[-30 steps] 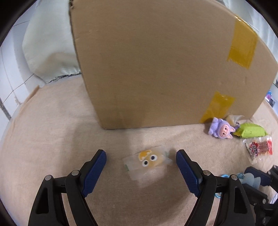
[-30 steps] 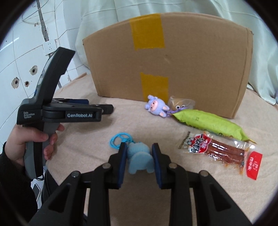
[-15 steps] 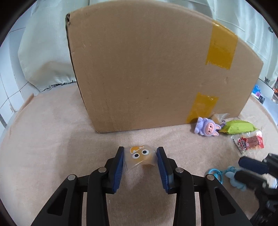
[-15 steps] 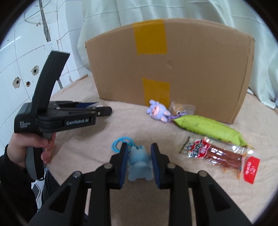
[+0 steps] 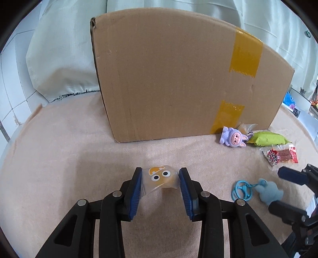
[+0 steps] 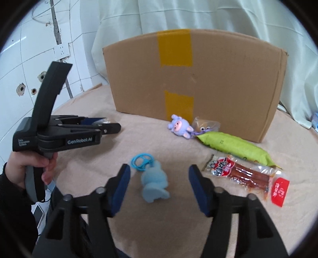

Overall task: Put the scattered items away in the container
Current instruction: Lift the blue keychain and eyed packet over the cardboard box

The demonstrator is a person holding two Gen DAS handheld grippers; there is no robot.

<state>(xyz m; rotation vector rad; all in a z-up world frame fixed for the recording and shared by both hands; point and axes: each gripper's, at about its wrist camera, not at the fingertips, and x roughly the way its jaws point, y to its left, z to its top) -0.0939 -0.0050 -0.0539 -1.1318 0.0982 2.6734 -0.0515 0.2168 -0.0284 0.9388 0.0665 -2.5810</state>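
My left gripper (image 5: 160, 176) is shut on a clear packet with cartoon eyes (image 5: 160, 177), held just above the beige cloth in front of the cardboard box (image 5: 178, 79). My right gripper (image 6: 159, 174) has its jaws opening; the blue plush keychain (image 6: 154, 183) lies on the cloth between them, untouched by the pads. From the right wrist view the left gripper (image 6: 107, 125) shows at the left, held by a hand (image 6: 29, 166). A purple plush doll (image 6: 179, 127), a green snack pack (image 6: 232, 145) and a red sausage packet (image 6: 246, 176) lie near the box (image 6: 194, 83).
A second clear packet with eyes (image 6: 205, 125) leans against the box behind the purple doll. A pale curtain (image 6: 198, 15) hangs behind the box, and white tiled wall (image 6: 19, 59) stands at the left. Beige cloth (image 5: 59, 148) covers the round table.
The left gripper shut on the eyed packet and raised it slightly. The right gripper, earlier shut on the blue plush, has spread its jaws and the plush now lies free on the cloth.
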